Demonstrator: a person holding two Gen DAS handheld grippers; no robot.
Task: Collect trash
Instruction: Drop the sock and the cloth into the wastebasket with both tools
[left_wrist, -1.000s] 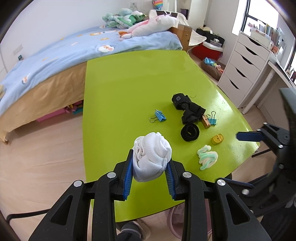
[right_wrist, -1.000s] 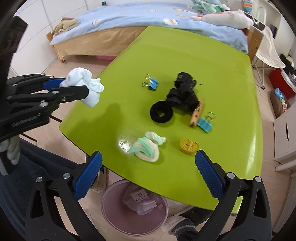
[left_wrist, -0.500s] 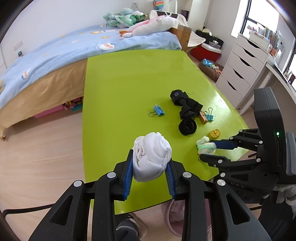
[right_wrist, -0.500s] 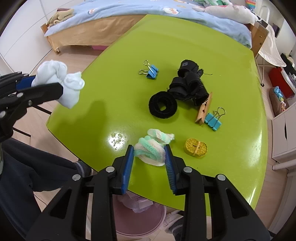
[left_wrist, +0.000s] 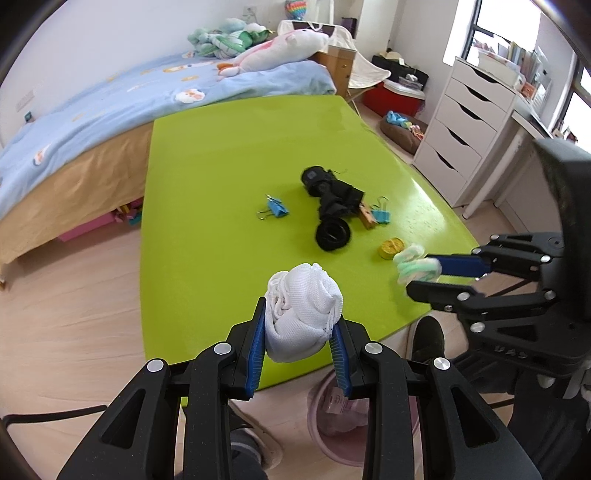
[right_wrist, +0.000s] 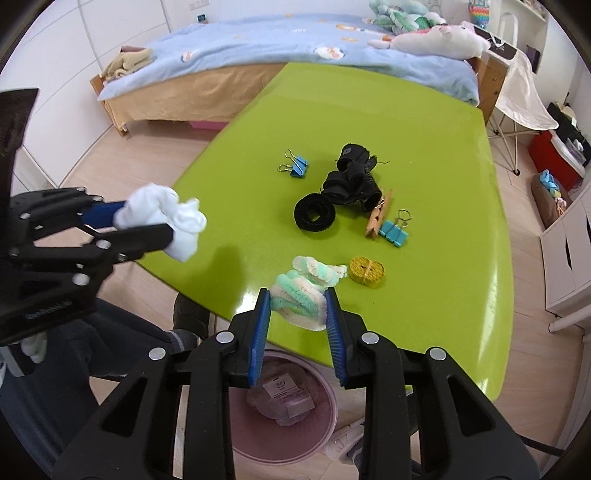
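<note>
Two grips — white wad (left_wrist: 303, 314), frilly paper (right_wrist: 299, 299), bin contents (right_wrist: 286, 397) right view only

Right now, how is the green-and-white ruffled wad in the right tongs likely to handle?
The ruffled wad looks soft and floppy: its frilled layers bulge between the right tongs, and a loose tail trails toward the yellow roll. It is probably very light, since it hangs lifted without visible sag. It seems unlikely to roll.

Daylight from the window (left_wrist: 491, 26) at my right fills the room, bright and even. The glossy green bench (right_wrist: 436, 155) shows pale glare near its right edge and a soft shadow at its near left. Fisheye bends the edges; corners go black. Focus is mostly sharp.
</note>
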